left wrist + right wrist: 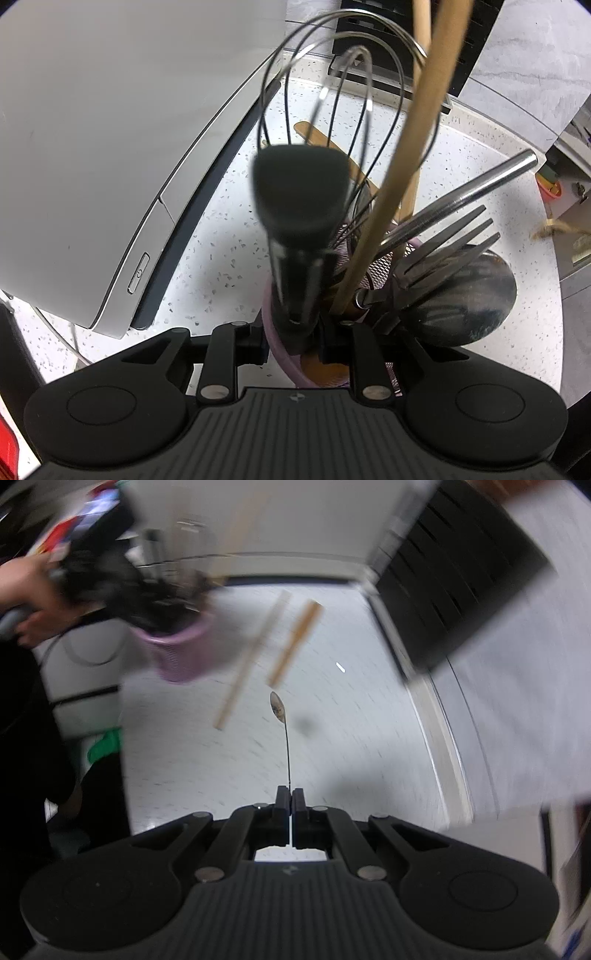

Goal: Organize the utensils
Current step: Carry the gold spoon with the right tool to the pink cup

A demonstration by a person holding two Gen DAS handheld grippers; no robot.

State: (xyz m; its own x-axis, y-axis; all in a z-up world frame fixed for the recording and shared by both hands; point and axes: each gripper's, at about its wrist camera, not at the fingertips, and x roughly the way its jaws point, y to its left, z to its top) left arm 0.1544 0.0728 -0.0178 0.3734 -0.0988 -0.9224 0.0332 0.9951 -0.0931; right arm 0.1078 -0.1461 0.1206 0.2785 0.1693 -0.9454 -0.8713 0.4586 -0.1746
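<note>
My left gripper [293, 347] clamps the rim of a lilac mesh holder [280, 354], jaws spread to the rim's thickness. The holder is crammed: a wire whisk [332, 92] fans toward 12 o'clock, a black-handled tool [301, 206] stands in front of it, wooden handles [391, 177] lean toward 1 o'clock, and a fork [443, 243] and dark ladle [469, 299] splay toward 3 o'clock. Only this view shows that detail, plus the speckled counter [221, 258] and a grey appliance [110, 129] at 10 o'clock.

My right gripper [290, 797] is pressed together on a thin spoon [277, 707], its bowl pointing to 12 o'clock. This blurred view alone shows the holder [181, 653] from outside at 10 o'clock, held above the counter, with my hand [26, 590] behind it.
</note>
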